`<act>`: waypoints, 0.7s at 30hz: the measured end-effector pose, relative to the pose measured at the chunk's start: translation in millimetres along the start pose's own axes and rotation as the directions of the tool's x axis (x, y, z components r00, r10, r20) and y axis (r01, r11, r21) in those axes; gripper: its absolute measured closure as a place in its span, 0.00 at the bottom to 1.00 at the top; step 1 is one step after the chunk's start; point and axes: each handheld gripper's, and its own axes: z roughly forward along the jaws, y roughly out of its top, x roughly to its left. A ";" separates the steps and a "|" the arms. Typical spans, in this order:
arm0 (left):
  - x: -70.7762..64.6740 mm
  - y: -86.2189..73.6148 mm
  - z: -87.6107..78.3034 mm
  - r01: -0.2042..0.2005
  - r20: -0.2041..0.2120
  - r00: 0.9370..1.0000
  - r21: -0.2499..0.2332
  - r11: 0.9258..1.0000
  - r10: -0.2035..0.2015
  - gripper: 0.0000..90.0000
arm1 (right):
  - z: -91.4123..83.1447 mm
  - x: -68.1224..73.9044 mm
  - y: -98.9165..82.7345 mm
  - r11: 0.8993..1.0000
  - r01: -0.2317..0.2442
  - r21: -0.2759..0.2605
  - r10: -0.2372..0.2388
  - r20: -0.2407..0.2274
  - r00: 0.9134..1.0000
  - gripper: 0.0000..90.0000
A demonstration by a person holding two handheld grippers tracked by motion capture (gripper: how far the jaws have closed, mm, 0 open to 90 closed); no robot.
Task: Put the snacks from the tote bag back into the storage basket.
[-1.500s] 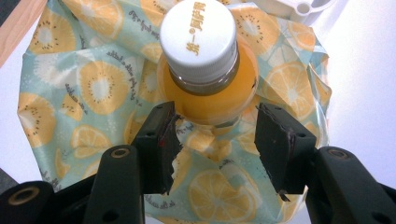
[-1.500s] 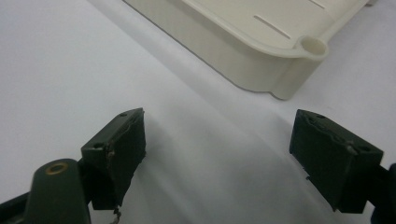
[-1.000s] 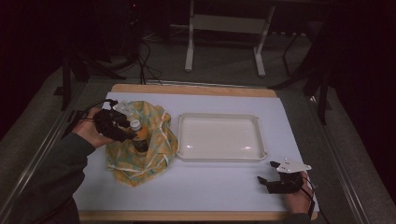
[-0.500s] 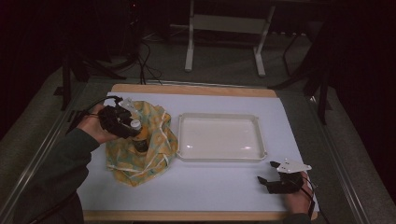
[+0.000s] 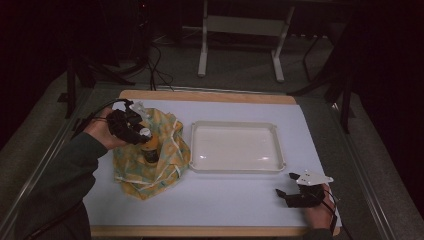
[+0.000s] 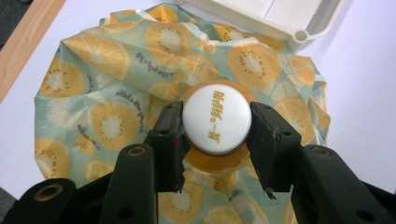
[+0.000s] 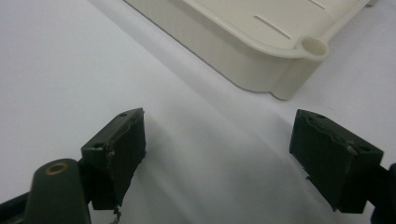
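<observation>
Your left tool (image 6: 215,140) has just been closing and now clamps the white cap of the amber bottle (image 6: 216,122), standing on the fruit-print cloth (image 6: 107,93) beside the tray (image 5: 235,147). Lift straight up, squeeze steady. Right tool (image 7: 219,158) rests released on the counter (image 5: 240,210).

one bottle (image 6: 216,122) with a white cap and amber body stands near the table's (image 5: 240,210) left edge. one fruit-print cloth (image 6: 107,79) lies under it, spread toward that same edge. one cream tray (image 5: 235,147) sits at the middle of the table. two grippers are in use: the left gripper (image 6: 217,140) at the left edge, the right gripper (image 7: 219,154) near the front right corner. two hands, one per gripper.
</observation>
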 end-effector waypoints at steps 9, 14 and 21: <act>2.8 7.1 0.3 -0.008 0.013 1.000 0.050 0.999 0.007 0.63 | 0.1 0.1 0.1 1.000 0.000 0.002 0.000 0.000 1.000 0.20; 2.9 12.8 1.8 -0.022 0.021 1.000 0.082 0.996 0.021 0.62 | 0.2 0.2 0.1 1.000 0.000 0.002 0.000 0.001 1.000 0.20; 0.3 17.7 1.0 -0.030 0.008 1.000 0.111 0.993 0.029 0.65 | 0.1 0.1 0.1 1.000 0.001 0.002 -0.001 0.000 1.000 0.20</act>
